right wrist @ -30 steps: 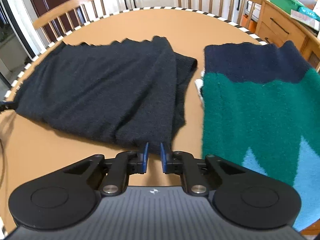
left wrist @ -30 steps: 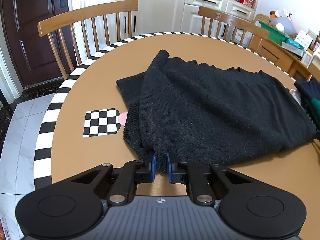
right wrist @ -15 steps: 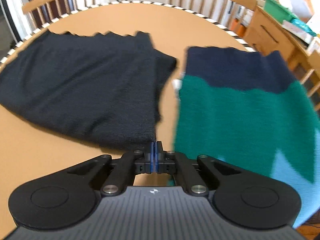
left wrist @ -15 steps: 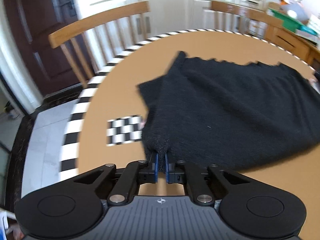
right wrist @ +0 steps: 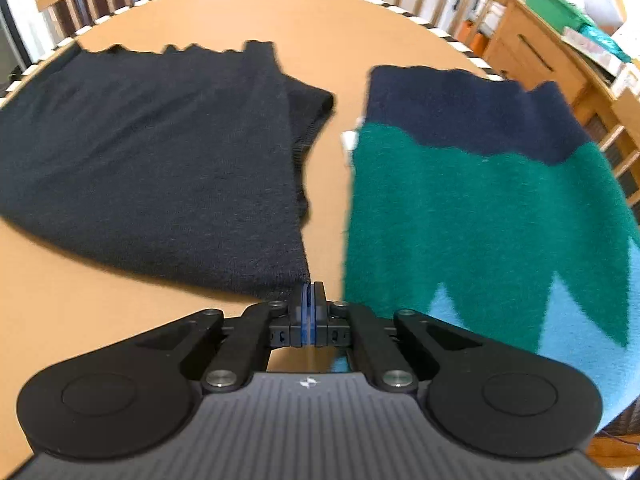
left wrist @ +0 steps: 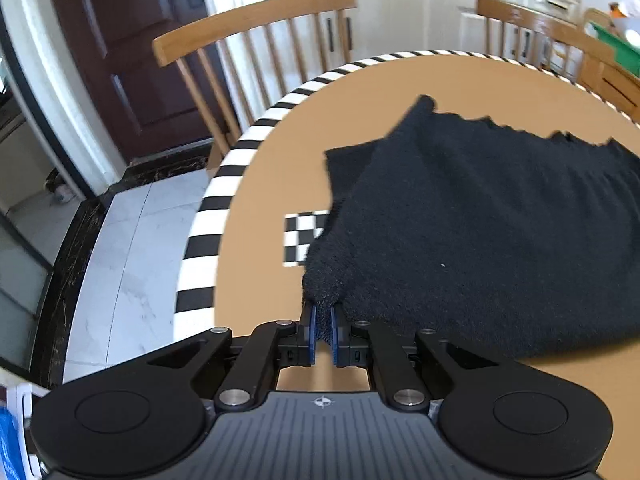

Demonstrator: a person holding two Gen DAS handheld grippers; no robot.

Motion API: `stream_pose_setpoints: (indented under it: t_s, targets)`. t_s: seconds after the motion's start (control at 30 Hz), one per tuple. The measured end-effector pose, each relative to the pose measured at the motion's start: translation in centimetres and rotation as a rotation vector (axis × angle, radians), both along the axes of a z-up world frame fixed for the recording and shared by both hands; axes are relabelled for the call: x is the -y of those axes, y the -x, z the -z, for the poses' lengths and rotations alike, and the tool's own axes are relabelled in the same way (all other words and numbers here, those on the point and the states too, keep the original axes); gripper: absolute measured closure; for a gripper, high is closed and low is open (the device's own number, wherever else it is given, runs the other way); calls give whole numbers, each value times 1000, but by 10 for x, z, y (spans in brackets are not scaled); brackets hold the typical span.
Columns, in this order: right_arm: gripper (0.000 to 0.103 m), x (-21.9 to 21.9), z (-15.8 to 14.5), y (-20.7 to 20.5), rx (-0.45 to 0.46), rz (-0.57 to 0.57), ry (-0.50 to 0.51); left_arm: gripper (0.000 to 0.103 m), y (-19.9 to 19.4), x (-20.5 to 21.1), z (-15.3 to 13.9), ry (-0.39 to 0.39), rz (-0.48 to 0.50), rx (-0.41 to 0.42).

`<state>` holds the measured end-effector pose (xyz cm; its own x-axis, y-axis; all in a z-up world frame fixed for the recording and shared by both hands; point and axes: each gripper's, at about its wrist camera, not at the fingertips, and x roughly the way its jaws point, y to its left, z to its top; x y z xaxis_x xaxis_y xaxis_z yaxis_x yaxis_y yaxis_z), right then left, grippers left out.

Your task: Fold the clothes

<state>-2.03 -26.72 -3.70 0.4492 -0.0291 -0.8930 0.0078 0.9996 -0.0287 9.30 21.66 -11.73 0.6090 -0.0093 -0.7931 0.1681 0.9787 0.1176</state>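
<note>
A black knit sweater (left wrist: 480,220) lies on the round tan table (left wrist: 260,184), sleeves folded in. My left gripper (left wrist: 323,320) is shut on its near left corner and holds that corner lifted off the table. In the right wrist view the same sweater (right wrist: 160,152) spreads to the left. My right gripper (right wrist: 308,308) has its pads pressed together at the sweater's near right corner; the corner's edge meets the pads, and any cloth between them is hidden.
A green, navy and light blue sweater (right wrist: 480,208) lies folded at the table's right side. A checkerboard marker (left wrist: 302,236) sits partly under the black sweater. Wooden chairs (left wrist: 256,40) ring the striped table rim (left wrist: 204,236). Cabinets stand behind.
Both grippers closed from open onto the sweater's near corners. The left one has lifted its corner and pulled back to the left; the right one has risen slightly.
</note>
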Motion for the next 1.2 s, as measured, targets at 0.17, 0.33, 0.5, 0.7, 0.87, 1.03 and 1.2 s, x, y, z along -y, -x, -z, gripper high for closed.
stream_pose_setpoints:
  t_s: [0.17, 0.33, 0.5, 0.7, 0.87, 1.03, 1.2]
  targets:
    - [84, 2, -24, 7, 28, 14, 5, 75, 13, -5, -23, -15, -20, 41]
    - [80, -8, -43, -10, 213, -39, -55, 58, 2, 10, -54, 69, -14, 171]
    - [79, -19, -22, -84, 301, -2, -80, 58, -58, 62, -26, 4, 102, 191]
    - [81, -15, 7, -137, 251, 81, -103, 59, -115, 91, 4, -77, 112, 162]
    - [101, -7, 18, -144, 245, 116, -97, 99, -134, 80, 14, -58, 56, 165]
    - [101, 10, 26, -141, 246, 198, -158, 98, -143, 62, 21, 40, -53, 151]
    - [99, 18, 30, -140, 245, 280, -241, 93, -145, 62, 20, 52, -62, 167]
